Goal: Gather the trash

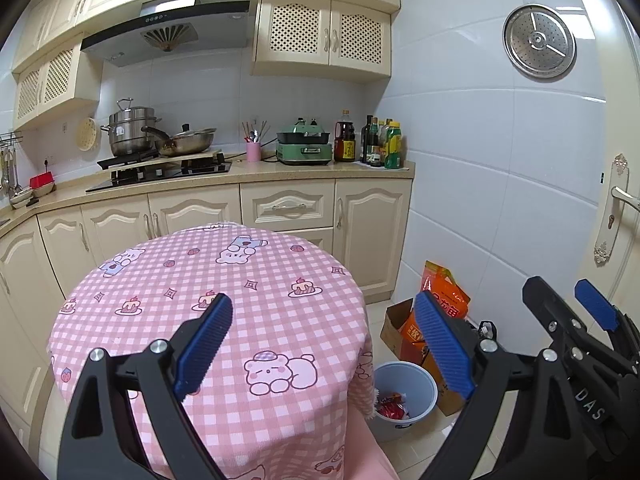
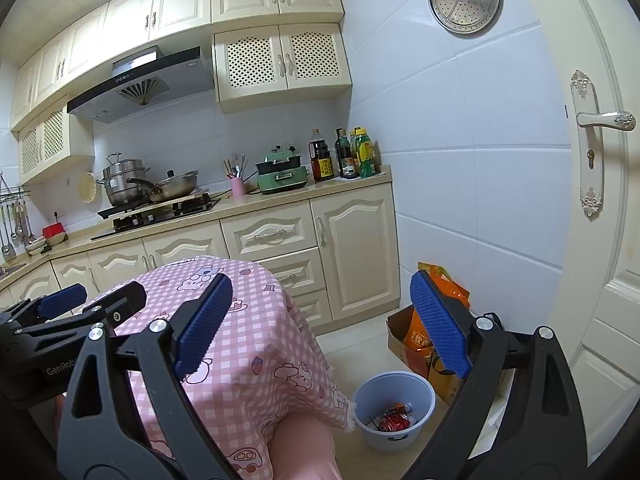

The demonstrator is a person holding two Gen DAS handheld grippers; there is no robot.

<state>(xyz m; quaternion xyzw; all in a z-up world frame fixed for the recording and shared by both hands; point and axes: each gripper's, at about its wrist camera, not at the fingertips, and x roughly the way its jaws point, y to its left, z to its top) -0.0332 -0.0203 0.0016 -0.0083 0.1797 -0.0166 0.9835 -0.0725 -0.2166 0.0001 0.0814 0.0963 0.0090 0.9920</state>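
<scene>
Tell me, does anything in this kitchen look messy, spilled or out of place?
Nothing looks spilled or broken. The pink checked tablecloth is bare, and red wrappers already lie inside the blue bin on the floor. The only untidy spot is an open cardboard box stuffed with orange bags beside the bin.

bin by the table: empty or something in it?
Not empty. The blue bin stands upright with red wrappers at its bottom, well below the rim.

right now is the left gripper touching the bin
Apart. The left wrist view shows the left gripper open above the tablecloth, with the bin on the floor below.
</scene>
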